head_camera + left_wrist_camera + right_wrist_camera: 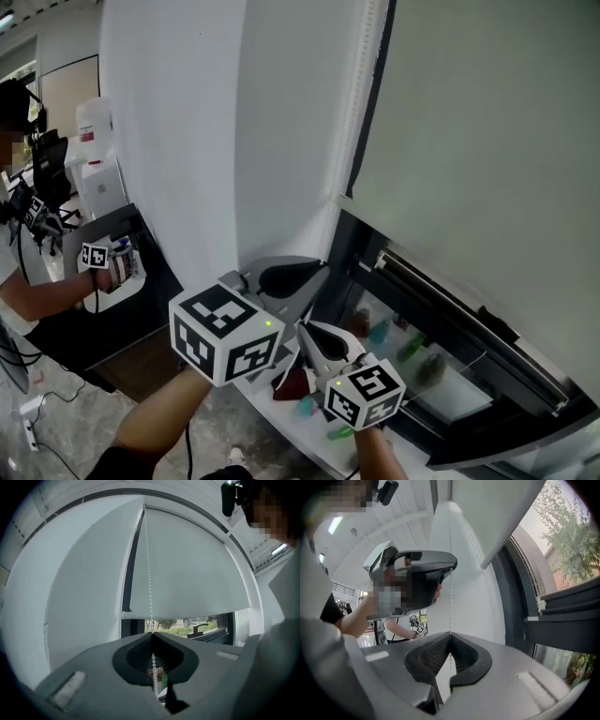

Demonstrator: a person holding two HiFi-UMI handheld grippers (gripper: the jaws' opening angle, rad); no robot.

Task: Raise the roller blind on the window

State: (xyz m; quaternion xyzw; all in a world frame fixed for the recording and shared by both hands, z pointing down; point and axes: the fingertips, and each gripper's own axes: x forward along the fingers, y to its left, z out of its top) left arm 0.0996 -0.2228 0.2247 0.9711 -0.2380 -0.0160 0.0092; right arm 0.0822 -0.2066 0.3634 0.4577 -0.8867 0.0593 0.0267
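Fingers of left gripper clamped on bead chain, fingers of right gripper clamped lower on it; blind covers most of window; step, hand-over-hand pulling; next, probably right lets go while left draws down.

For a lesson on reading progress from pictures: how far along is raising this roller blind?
Done: a low strip of window shows below the roller blind. In hand: the left gripper and the right gripper are both shut on the bead chain. Left: most of the glass is covered, so more pulling likely remains.
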